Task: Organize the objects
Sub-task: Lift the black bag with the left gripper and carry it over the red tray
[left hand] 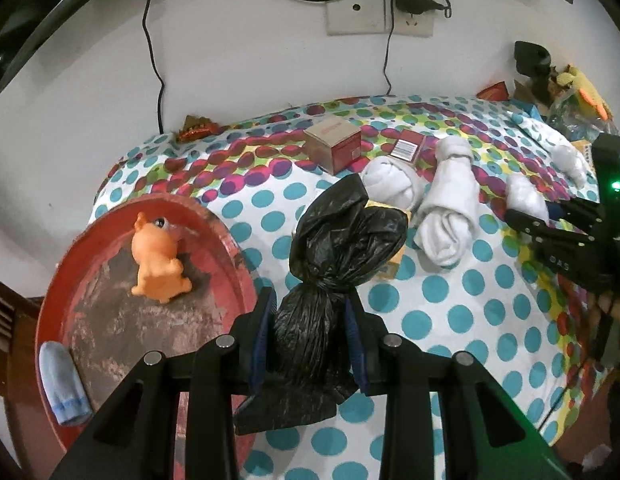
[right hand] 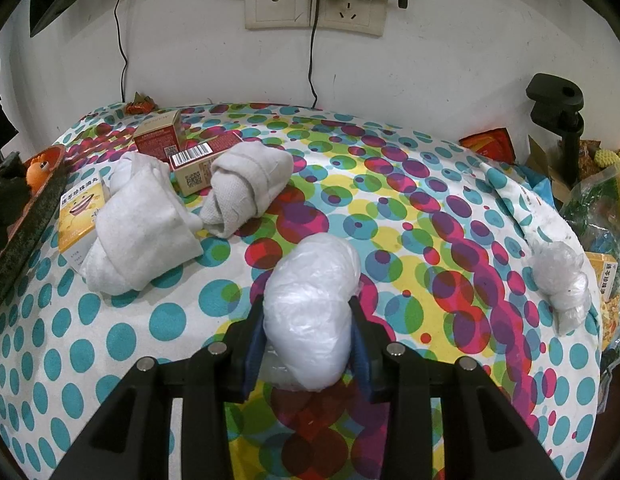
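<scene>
Step in hand: a judgement: sorting by carrying, with both hands loaded and nothing released.
Left gripper (left hand: pixel 310 316): clamped on the neck of a knotted black plastic bag (left hand: pixel 342 240), which is lifted off the cloth; the bag's bulk stands up past the pads and its loose tail hangs below them.
Right gripper (right hand: pixel 308 316): closed around a white plastic bag bundle (right hand: pixel 314 308), low over the cloth; whether the bundle rests on the cloth cannot be told.
Next move: probably the black bag goes to the red tray (left hand: pixel 94 240) at 9 o'clock in the left wrist view. That calls for swinging the bag over the rim, lowering it onto bare tray and only then opening the jaws, clear of the orange toy (left hand: pixel 158 260) and the blue sock (left hand: pixel 66 388) already lying there.
Surface: a table under a dotted tablecloth (right hand: pixel 430 220), bright overlapping circles at 12 o'clock, teal dots on white toward 6.
Left on the cloth: two rolled white towels (right hand: pixel 142 240), a second small bag bundle (right hand: pixel 562 284) at 3 o'clock, red and tan boxes (right hand: pixel 162 136) at 11.
Room: white wall, wall sockets (right hand: pixel 314 0) with a plugged adapter and trailing cables at 12 o'clock.
</scene>
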Demonstrator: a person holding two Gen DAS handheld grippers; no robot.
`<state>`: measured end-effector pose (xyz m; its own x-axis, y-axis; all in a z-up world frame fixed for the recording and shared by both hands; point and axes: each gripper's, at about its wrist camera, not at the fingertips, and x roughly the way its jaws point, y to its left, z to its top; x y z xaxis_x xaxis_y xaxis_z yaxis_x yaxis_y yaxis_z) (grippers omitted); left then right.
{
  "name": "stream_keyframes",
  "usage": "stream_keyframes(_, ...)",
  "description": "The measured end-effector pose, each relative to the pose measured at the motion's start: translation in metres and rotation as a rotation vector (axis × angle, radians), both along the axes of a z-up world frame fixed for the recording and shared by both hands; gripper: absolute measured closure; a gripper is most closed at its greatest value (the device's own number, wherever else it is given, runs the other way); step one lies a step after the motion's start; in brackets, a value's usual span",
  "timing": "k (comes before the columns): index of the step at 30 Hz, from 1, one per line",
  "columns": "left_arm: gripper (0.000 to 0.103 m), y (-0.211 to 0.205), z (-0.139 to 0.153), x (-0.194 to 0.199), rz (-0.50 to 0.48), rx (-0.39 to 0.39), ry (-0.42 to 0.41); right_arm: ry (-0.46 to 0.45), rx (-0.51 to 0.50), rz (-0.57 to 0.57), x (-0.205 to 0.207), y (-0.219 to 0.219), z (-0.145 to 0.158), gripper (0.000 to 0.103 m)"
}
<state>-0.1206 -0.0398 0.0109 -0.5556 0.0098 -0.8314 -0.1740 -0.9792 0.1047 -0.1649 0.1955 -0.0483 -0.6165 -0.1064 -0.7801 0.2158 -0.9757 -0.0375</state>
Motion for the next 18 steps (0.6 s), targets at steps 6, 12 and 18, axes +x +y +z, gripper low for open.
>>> stream_keyframes(6,0.072,-0.006,0.008,0.01,0.016,0.0,0.01,0.001,0.001,0.0,0.0,0.0,0.0,0.065)
stream_keyframes(12,0.072,-0.024,0.016,0.018,0.053,-0.004,0.016,0.001,0.002,0.0,0.0,-0.001,0.0,0.065)
stream_keyframes(18,0.072,-0.045,0.023,0.023,0.089,-0.008,0.024,0.001,0.002,0.0,0.0,0.0,0.001,0.064)
